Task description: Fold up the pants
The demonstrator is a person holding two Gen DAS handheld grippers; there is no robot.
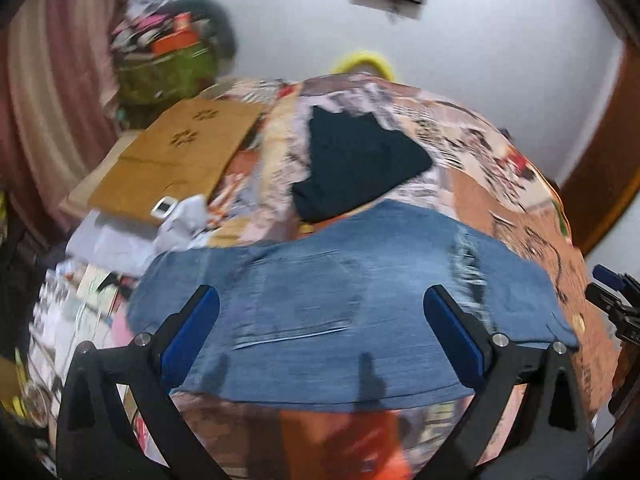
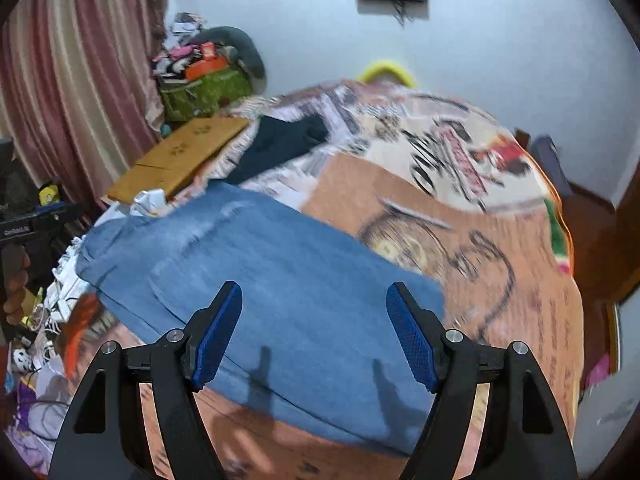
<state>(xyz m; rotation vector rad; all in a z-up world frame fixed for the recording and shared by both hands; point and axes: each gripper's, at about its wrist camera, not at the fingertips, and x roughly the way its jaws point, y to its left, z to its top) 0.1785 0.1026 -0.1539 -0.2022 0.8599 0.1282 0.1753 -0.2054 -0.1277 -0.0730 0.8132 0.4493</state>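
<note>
Blue pads of the left tool (image 1: 320, 320) are seen spread wide apart, with nothing between them, held above the jeans (image 1: 340, 312). The right tool (image 2: 314, 316) is likewise held wide apart and bare over the same jeans (image 2: 260, 280). Only shadows of the fingers are cast on the denim; no contact can be made out.

The jeans are laid flat on the bed (image 1: 520, 216), on a printed cover, already doubled into a broad band that runs across the near part of the mattress. A frayed, ripped patch (image 1: 468, 268) is seen toward the right of that band. Just beyond the jeans a dark garment (image 1: 356, 168) is spread, its near edge touching or slightly overlapped by the denim. A cardboard sheet (image 1: 176, 160) is seen at the bed's left side.

Denim is judged to be fairly heavy and limp, yet stiffer than thin cloth, so a crease should be kept once pressed. Stacked layers are best pinched together at the corners of one short end, one tool at each, away from the frayed patch, where threads may be snagged. Slipping is thought unlikely on this rough weave, though a shallow pinch may catch the top layer only.
</note>
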